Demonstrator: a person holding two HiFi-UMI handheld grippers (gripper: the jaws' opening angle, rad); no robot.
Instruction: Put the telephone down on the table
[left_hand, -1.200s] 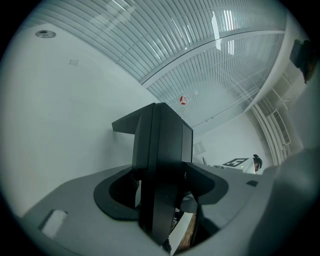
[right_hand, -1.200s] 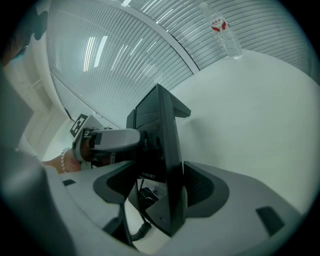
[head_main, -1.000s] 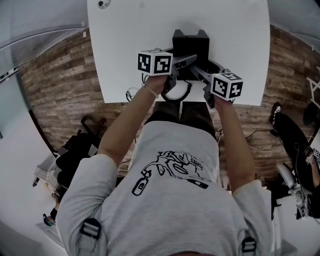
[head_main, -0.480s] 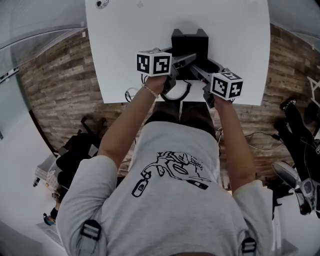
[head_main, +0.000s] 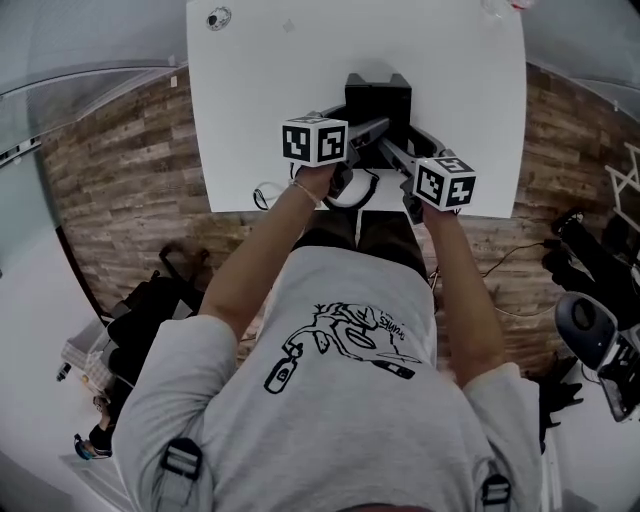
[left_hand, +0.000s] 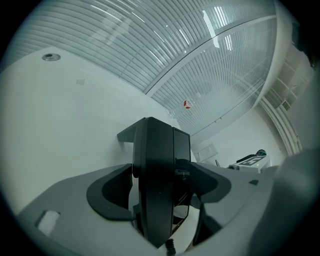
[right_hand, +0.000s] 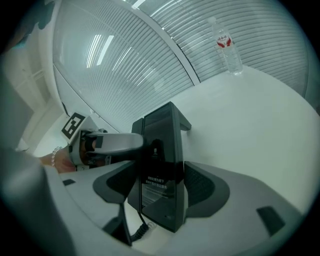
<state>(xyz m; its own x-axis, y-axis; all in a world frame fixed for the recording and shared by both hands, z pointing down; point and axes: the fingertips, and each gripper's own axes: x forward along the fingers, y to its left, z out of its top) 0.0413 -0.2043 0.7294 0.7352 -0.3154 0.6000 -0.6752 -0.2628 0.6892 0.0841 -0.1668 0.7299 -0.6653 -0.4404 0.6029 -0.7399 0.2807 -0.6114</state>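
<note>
left gripper (left_hand: 165, 186): fingers (left_hand: 112, 192) released, spread wide, just been opening. Black telephone (left_hand: 157, 175) stands upright between them, thin light gap at left pad.
right gripper (right_hand: 161, 186): fingers (right_hand: 202, 187) clenched on telephone, one pad on each side.
Telephone near front edge of white surface (head_main: 260, 100). Coiled cord (right_hand: 137, 231) hangs from lower end. Cannot tell if base touches surface.
Clear bottle (right_hand: 227, 45), red label, upright on surface well behind. Contents unreadable.

Telephone (head_main: 378, 98) is located over the table (head_main: 250, 110) by the middle of its near edge, bottle (right_hand: 226, 47) at the far right corner.
</note>
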